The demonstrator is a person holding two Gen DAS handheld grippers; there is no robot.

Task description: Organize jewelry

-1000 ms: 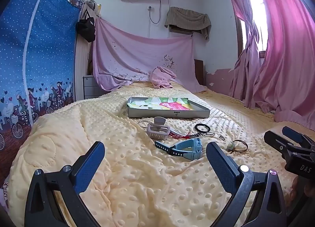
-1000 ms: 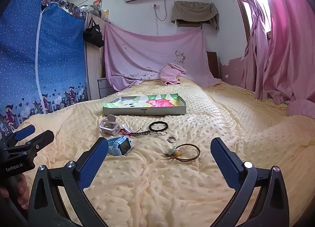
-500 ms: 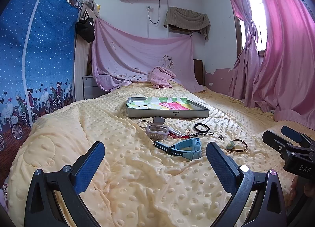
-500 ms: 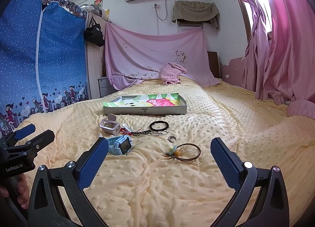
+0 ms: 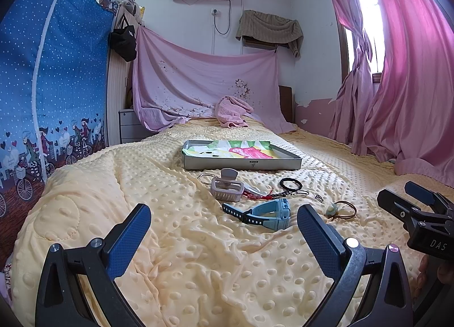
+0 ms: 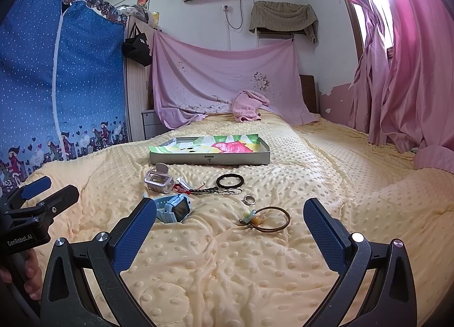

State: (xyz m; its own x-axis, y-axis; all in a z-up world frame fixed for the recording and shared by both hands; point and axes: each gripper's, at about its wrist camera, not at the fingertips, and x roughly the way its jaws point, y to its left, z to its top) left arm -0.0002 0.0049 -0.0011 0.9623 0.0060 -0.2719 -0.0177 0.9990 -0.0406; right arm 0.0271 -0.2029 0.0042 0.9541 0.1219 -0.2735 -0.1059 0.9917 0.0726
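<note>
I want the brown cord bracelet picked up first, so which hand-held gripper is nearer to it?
Right. The brown cord bracelet lies just ahead of the open right hand-held gripper, within its finger span. The open left hand-held gripper sits off to the bracelet's left.

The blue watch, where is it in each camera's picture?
Left wrist view: the blue watch lies just right of centre, between the open left gripper's fingers.
Right wrist view: the blue watch lies left of centre, beside the open right gripper's left finger.
Shared landmark: the grey tray behind it.
</note>
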